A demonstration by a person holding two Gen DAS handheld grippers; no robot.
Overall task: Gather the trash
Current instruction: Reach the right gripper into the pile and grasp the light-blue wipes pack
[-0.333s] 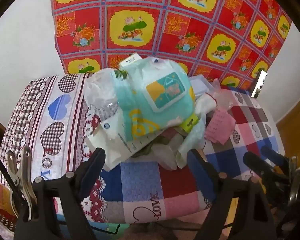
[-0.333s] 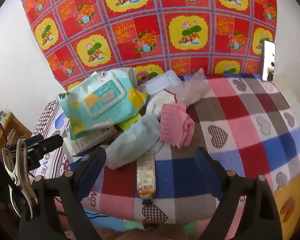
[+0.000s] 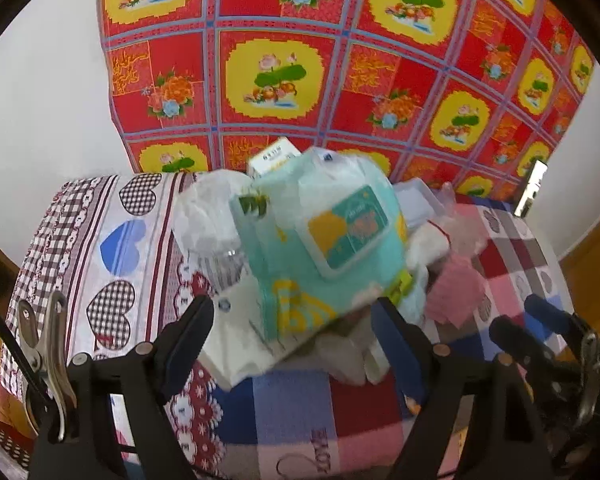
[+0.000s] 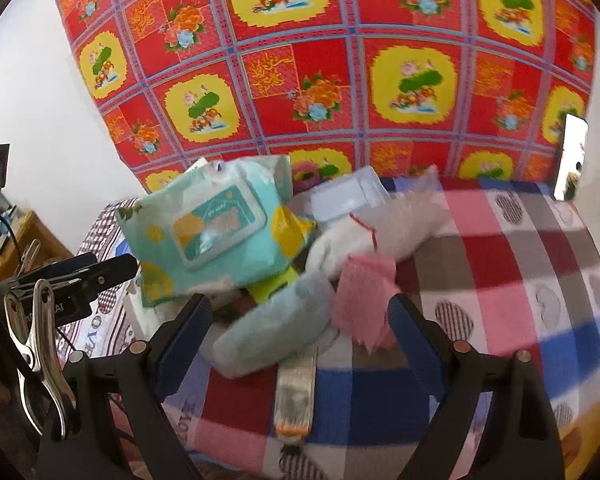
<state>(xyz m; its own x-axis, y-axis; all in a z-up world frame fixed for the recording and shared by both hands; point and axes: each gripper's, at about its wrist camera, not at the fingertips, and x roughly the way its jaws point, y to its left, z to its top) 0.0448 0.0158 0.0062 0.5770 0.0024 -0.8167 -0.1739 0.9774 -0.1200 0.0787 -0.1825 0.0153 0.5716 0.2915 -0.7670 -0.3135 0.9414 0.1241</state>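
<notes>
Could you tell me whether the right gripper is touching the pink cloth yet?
Cannot tell. In the right wrist view the pink cloth lies between the open right gripper fingers, but blur hides any gap.

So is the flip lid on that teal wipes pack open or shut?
Shut: the lid lies flat on the wipes pack in both views.

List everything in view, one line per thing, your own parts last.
wet wipes pack: 1, teal and yellow, top of the trash pile
pink wrapper: 1, pink, right front of pile
pale blue pouch: 1, light blue, front of pile
flat sachet: 1, silvery with orange end, on blanket nearest right gripper
clear plastic box: 1, translucent, behind pile
checked blanket: 1, red, pink, blue, under everything
floral cloth: 1, red and yellow, on wall
left gripper: open, before pile
right gripper: open, before pile
</notes>
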